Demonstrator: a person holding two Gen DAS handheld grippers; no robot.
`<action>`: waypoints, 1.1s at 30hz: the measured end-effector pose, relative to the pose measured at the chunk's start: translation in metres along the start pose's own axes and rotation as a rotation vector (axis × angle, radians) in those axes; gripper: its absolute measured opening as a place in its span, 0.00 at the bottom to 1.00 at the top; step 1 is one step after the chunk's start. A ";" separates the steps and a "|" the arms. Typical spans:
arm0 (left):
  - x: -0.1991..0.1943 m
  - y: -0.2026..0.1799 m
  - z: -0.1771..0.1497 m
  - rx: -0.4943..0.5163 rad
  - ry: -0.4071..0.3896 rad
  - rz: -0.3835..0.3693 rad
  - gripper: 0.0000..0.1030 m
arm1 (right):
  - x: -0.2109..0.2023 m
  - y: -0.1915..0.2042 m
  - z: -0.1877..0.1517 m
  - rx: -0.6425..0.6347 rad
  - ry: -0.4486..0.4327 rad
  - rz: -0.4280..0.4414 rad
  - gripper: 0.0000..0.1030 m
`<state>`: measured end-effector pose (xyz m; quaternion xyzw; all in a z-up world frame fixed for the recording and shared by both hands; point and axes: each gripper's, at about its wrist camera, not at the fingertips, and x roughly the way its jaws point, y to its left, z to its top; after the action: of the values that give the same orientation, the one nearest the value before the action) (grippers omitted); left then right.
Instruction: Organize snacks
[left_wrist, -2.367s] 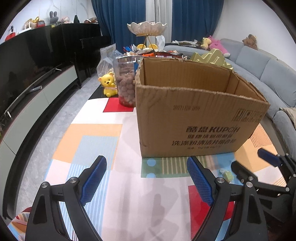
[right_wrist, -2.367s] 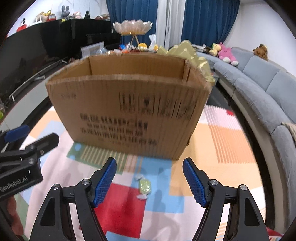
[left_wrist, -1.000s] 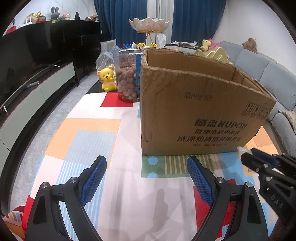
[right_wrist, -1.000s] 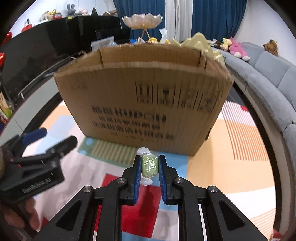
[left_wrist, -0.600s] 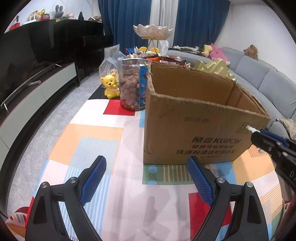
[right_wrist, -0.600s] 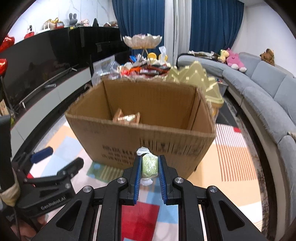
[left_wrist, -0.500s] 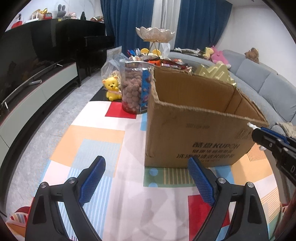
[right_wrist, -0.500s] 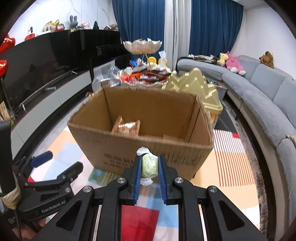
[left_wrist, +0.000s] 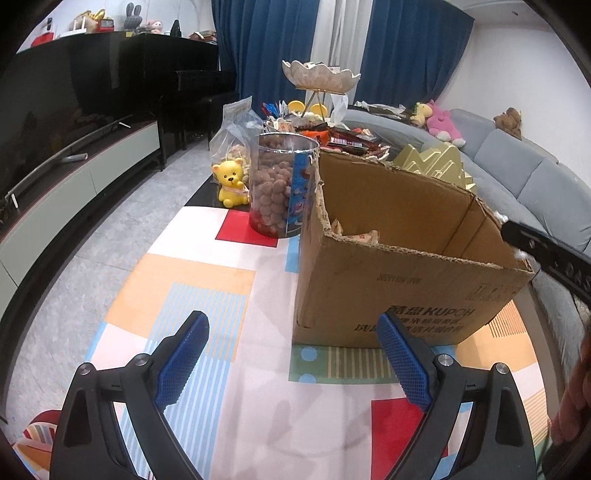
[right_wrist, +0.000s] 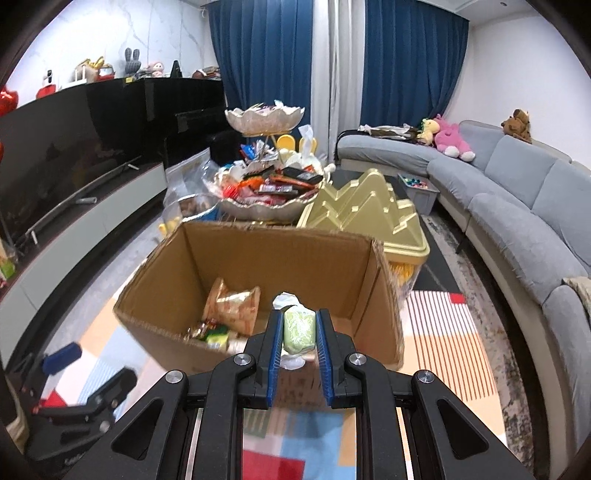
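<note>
1. Right-hand black gripper with blue ribbed pads: pressed together on a small pale-green candy in a clear twisted wrapper, held above the near wall of the box.
2. Left-hand black gripper with blue ribbed pads: spread wide, nothing between the pads, low over the colourful patchwork play mat.
3. Just ahead of both: open brown corrugated cardboard box with dark printed lettering, standing on the mat; inside, a crinkled gold snack bag and a few small wrapped sweets on the bottom.
4. Beyond the box, ahead-left of the left gripper: clear plastic jar of brown round snacks, with a small yellow bear figurine beside it.
5. Farther ahead of the right gripper: gold mountain-shaped lidded container and a tiered shell-shaped bowl stand heaped with wrapped snacks.
6. Far right: grey curved sofa.
</note>
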<state>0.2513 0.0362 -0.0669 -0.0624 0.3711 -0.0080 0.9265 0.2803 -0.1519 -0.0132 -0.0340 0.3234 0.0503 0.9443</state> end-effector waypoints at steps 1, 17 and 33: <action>0.000 0.000 0.000 0.000 -0.001 0.000 0.91 | 0.002 0.000 0.003 -0.001 -0.004 -0.003 0.19; -0.007 0.008 0.006 -0.026 -0.019 0.007 0.91 | 0.010 0.008 0.009 -0.049 -0.012 -0.042 0.58; -0.038 0.003 0.009 0.001 -0.050 0.029 0.92 | -0.035 0.009 -0.010 -0.053 0.007 -0.054 0.69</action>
<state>0.2298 0.0422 -0.0349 -0.0568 0.3488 0.0066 0.9355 0.2459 -0.1465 0.0001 -0.0679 0.3242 0.0332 0.9430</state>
